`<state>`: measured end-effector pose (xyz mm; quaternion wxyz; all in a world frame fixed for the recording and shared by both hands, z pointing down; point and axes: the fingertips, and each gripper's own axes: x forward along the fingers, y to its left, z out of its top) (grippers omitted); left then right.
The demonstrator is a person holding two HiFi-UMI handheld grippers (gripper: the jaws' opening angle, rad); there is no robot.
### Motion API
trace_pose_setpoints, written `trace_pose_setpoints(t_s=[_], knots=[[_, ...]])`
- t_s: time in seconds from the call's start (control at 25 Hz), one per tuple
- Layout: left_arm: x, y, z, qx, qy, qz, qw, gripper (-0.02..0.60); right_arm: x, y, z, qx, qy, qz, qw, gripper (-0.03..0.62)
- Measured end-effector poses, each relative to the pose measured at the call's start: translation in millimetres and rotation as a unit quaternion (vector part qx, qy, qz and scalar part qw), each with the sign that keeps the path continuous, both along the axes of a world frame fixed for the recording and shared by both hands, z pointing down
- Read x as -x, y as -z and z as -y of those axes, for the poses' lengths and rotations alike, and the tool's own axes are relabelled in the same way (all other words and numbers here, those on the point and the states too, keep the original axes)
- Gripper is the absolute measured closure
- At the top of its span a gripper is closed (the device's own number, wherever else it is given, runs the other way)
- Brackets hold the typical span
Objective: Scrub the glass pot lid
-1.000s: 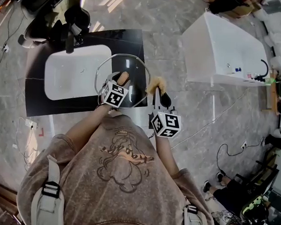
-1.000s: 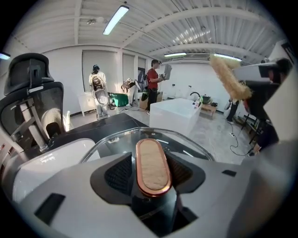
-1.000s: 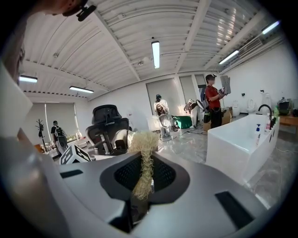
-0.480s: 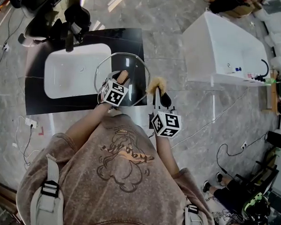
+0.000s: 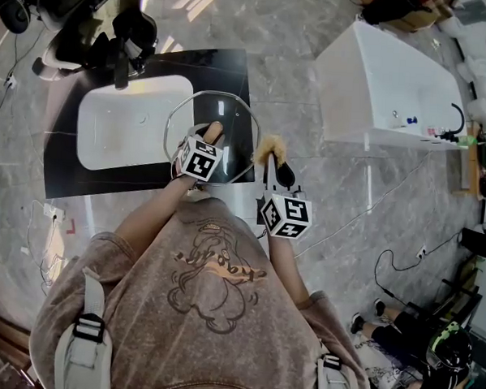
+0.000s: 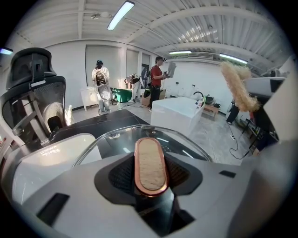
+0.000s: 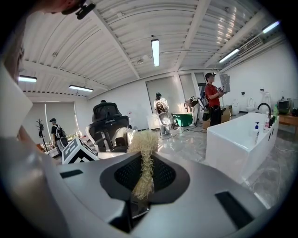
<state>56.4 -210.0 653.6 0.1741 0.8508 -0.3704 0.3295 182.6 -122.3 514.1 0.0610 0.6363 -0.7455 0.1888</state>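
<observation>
As a person bends over a black surface (image 5: 65, 180) with a white sink (image 5: 116, 134) set into its left half, the lid (image 5: 231, 116) lies just right of the basin, its left rim reaching over the sink's edge. The left gripper (image 5: 208, 143) has just been closing on the handle (image 6: 150, 167) at the lid's middle, and its pads now sit against the handle's two long sides. The handle's long axis runs straight away from the person, in line with that gripper. To the right, just off the lid's near right rim, the right gripper (image 7: 141, 190) pinches a straw-coloured scrubber (image 5: 267, 146), tuft pointing away from the person. The glass lies to the scrubber's left, so the scrubbing hand probably has to swing left over the rim while the left hand, the nearer one, steadies the lid.

Only the head view shows how lid, sink and both hands lie. Only the left gripper view shows the pads on the handle, with the scrubber raised at upper right. The right gripper view shows the fibres clamped but none of the glass. Whether the lid rests on the surface or is lifted cannot be told.
</observation>
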Motion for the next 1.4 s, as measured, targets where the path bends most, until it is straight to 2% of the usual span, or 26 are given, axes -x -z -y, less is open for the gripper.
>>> trace_pose_setpoints(t_s=[0.76, 0.96, 1.24, 1.4], knots=[[5, 1, -6, 0.019, -0.002, 0.01, 0.9998, 0.403, -10, 0, -8, -0.001, -0.009, 0.0, 1.0, 0.546], [11, 8, -7, 0.03, -0.003, -0.001, 0.9996, 0.403, -9, -1, -6, 0.0, -0.007, 0.0, 1.0, 0.546], [21, 54, 0, 0.012, -0.003, -0.029, 0.9995, 0.403, -4, 2, -2, -0.006, -0.002, 0.001, 1.0, 0.546], [26, 95, 5, -0.016, -0.006, -0.041, 0.999, 0.403, -6, 6, -3, -0.011, -0.006, 0.002, 1.0, 0.546]])
